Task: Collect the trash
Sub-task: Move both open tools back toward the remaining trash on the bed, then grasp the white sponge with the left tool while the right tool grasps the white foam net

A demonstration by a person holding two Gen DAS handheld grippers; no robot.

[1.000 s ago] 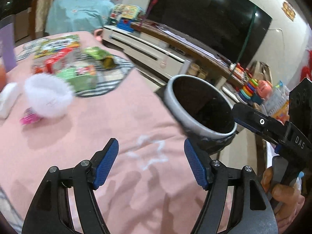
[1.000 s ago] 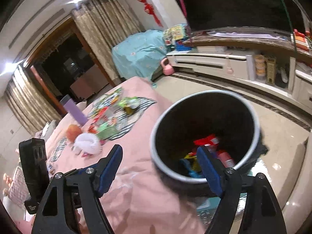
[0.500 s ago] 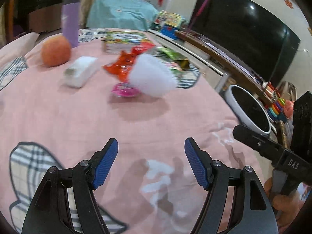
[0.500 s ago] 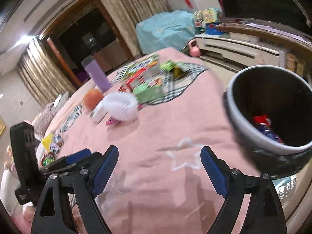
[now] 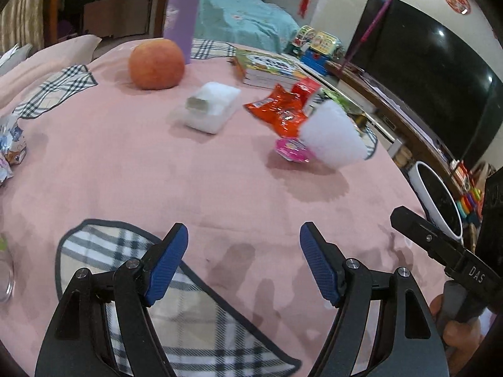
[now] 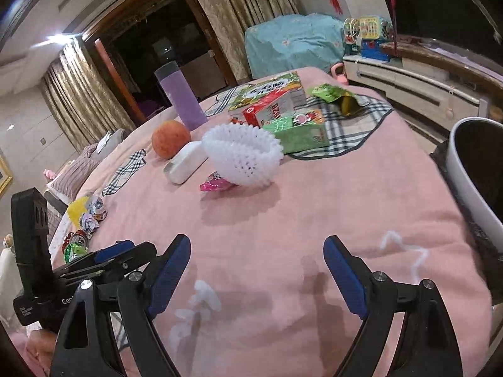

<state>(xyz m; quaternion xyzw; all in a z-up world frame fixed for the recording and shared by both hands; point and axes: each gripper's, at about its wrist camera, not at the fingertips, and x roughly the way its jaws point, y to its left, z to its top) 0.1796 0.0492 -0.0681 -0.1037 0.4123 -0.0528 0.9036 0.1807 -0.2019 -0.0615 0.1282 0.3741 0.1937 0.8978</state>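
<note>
Both tools empty, jaws spread: left tool (image 5: 243, 264), right tool (image 6: 256, 278), hovering low in frame over the pink desk (image 6: 314, 207). Step looks like choosing the next trash. Nearest: pink wrapper (image 6: 215, 185) mid-frame beside white foam net (image 6: 242, 158). Bin (image 6: 474, 169) cut off at right edge, contents not visible.

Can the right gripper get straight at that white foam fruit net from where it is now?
Probably yes. The right gripper is open and empty, and only bare pink tablecloth lies between it and the white foam net. A pink wrapper sits against the net's near left side, so a grab could catch it too.
</note>
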